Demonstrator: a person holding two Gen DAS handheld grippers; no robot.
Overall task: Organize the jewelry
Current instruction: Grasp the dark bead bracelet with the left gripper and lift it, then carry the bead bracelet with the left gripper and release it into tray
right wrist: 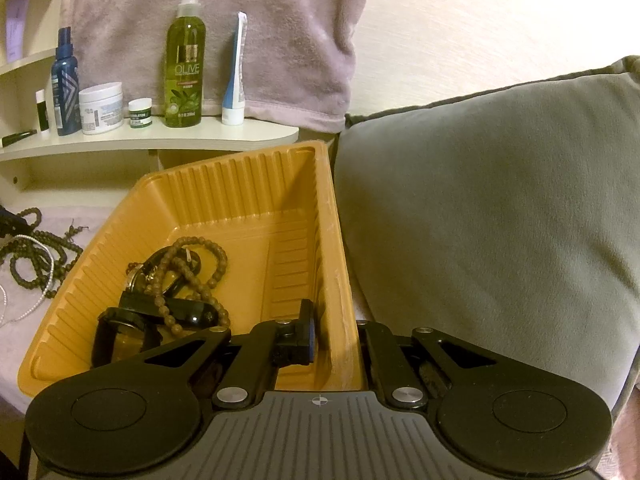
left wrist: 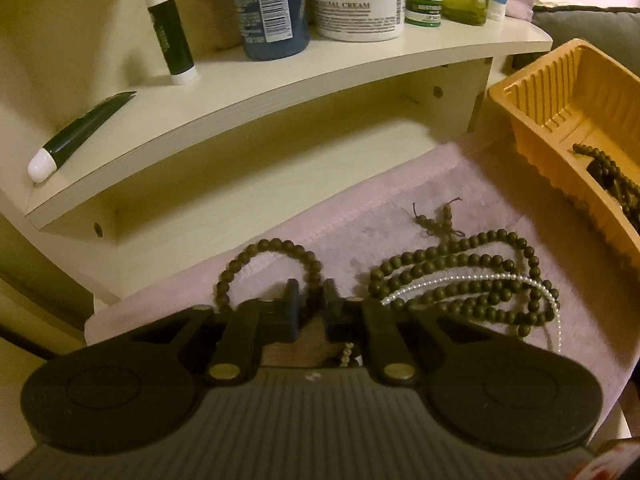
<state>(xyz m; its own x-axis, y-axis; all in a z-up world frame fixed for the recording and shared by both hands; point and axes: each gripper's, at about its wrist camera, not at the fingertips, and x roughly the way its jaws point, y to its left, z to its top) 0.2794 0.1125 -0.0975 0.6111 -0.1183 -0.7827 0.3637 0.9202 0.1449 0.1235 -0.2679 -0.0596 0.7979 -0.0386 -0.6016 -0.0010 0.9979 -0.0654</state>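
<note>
**Left wrist view and right wrist view: bead strands on the towel, tray steadied at its wall**

Left wrist view: left gripper [left wrist: 312, 300] lowered onto the lilac towel [left wrist: 360, 216] covering the surface, fingers [left wrist: 293, 304] drawn nearly together on the dark bead strand [left wrist: 272, 264] looping out just beyond them. Narrow gap only between the pads; beads visible in it. More loops of the same dark beads heaped to the right, crossed by a thin white pearl strand [left wrist: 472, 280]. Small knotted tassel [left wrist: 440, 220] lying just beyond the heap. Orange ribbed tray [left wrist: 532, 120] at far right, resting on the towel's edge, some beads inside. Cream shelf [left wrist: 280, 92] behind, carrying a lip-balm stick [left wrist: 168, 28], a blue bottle, a white cream jar [left wrist: 356, 4] and a small green-labelled pot.

Right wrist view: right gripper [right wrist: 332, 336] at the near right wall of the tray [right wrist: 240, 184], fingers [right wrist: 306, 332] closed on that wall, one inside and one hidden outside it. Brown bead bracelet [right wrist: 192, 276] and dark glossy pieces, not clearly identifiable, piled in the tray's left half. Grey cushion [right wrist: 500, 208] just beside the tray on the right. Green olive spray bottle [right wrist: 185, 68] and white-and-blue tube [right wrist: 236, 76] upright on the shelf behind.
</note>
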